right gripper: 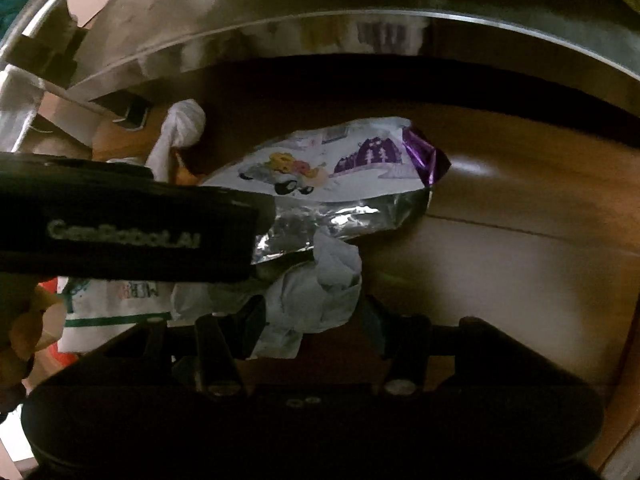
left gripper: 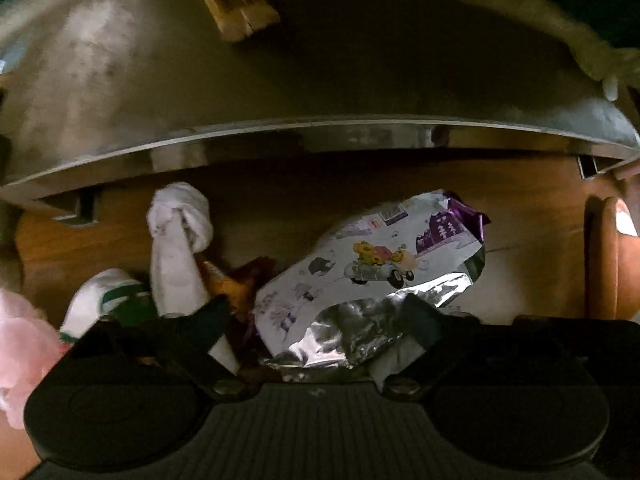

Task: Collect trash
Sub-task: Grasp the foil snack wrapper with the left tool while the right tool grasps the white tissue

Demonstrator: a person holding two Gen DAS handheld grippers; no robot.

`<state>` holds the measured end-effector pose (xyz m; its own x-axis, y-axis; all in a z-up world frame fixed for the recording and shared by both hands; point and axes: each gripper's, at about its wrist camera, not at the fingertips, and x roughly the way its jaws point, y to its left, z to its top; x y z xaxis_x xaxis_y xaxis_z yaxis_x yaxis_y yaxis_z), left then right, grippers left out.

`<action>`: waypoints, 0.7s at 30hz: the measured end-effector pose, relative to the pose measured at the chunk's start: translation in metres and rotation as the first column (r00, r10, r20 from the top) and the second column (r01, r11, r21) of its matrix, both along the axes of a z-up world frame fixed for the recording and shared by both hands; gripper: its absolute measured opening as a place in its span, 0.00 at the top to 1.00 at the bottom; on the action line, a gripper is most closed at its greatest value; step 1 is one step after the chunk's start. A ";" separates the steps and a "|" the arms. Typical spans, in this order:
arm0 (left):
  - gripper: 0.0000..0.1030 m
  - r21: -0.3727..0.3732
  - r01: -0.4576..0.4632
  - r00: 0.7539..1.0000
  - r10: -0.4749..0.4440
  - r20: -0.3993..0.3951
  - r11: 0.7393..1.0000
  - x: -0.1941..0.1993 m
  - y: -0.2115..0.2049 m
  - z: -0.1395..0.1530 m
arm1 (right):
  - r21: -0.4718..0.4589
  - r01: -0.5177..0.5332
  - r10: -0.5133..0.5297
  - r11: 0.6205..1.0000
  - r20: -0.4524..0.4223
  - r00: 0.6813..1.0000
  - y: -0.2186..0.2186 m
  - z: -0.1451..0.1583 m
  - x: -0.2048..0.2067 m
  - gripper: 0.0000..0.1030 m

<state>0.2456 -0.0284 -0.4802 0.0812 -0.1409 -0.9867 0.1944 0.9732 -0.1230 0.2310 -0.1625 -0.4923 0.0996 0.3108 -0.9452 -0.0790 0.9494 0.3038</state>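
Note:
A foil snack bag with cartoon print and a purple end lies on the wooden floor under a metal frame; it also shows in the right wrist view. My left gripper is open, its fingers on either side of the bag's silver open end. It appears in the right wrist view as a black bar at the left. My right gripper is open around a crumpled white tissue. A knotted white tissue and orange wrappers lie to the left.
A low metal frame with short feet hangs over the trash. A white and green paper cup and pink plastic lie at the left. A wooden furniture leg stands at the right.

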 end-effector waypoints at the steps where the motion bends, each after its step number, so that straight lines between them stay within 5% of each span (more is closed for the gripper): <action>1: 0.20 -0.001 0.001 1.000 -0.001 -0.008 1.000 0.001 -0.001 -0.004 | 0.004 0.005 -0.005 1.000 -0.003 1.000 0.000 -0.002 0.001 0.49; 8: 0.42 -0.025 -0.015 0.999 0.014 -0.043 1.000 0.009 -0.004 -0.018 | 0.027 0.018 -0.017 0.999 -0.008 1.000 0.000 -0.008 0.005 0.56; 12: 0.63 -0.032 -0.019 0.999 0.017 -0.047 0.999 0.012 -0.005 -0.019 | 0.024 0.010 -0.010 1.000 0.002 1.000 0.001 -0.008 0.005 0.60; 16: 0.71 -0.045 -0.036 0.998 0.033 -0.055 0.998 0.015 -0.003 -0.017 | 0.023 0.008 -0.008 1.000 0.013 1.000 0.001 -0.006 0.005 0.65; 18: 0.76 -0.047 -0.053 0.997 0.050 -0.055 0.998 0.016 -0.001 -0.015 | 0.044 0.002 -0.003 0.999 0.022 1.000 0.002 -0.003 0.005 0.85; 21: 0.81 -0.047 -0.083 0.995 0.080 -0.062 0.995 0.016 0.004 -0.012 | 0.025 0.003 -0.003 1.000 0.019 1.000 0.004 0.004 0.004 0.88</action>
<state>0.2621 -0.0242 -0.4922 0.0350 -0.1853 -0.9821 0.1051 0.9779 -0.1808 0.2352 -0.1581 -0.4887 0.1188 0.3338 -0.9351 -0.0821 0.9419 0.3258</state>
